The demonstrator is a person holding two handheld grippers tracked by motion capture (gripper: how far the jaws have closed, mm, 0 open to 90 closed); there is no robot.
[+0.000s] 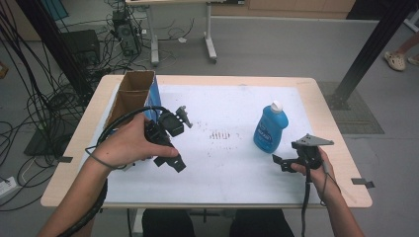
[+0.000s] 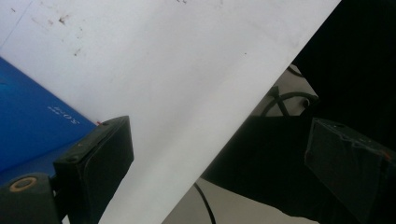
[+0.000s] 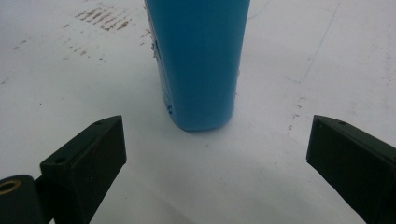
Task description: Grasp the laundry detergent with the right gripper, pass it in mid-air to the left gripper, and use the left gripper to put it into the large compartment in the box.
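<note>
A blue bottle (image 1: 270, 127) with a white cap stands upright on the white sheet (image 1: 222, 168), right of centre. My right gripper (image 1: 285, 161) is just in front and to the right of it, held low over the sheet. In the right gripper view the jaws (image 3: 217, 135) are open and the bottle's base (image 3: 198, 60) stands a little beyond them, not between them. My left gripper (image 1: 179, 139) is open with nothing in it, beside an open cardboard box (image 1: 133, 94) with a blue side. The left gripper view (image 2: 219, 135) looks down across the sheet's front edge, with the blue box side (image 2: 28, 121) at its left.
The wooden table (image 1: 326, 128) frames the white sheet. Brown smudges (image 1: 220, 134) mark the sheet's middle. Tangled cables (image 1: 29, 113) lie on the floor left, a desk frame (image 1: 210, 47) stands behind, and a black post (image 1: 370, 49) rises at the right.
</note>
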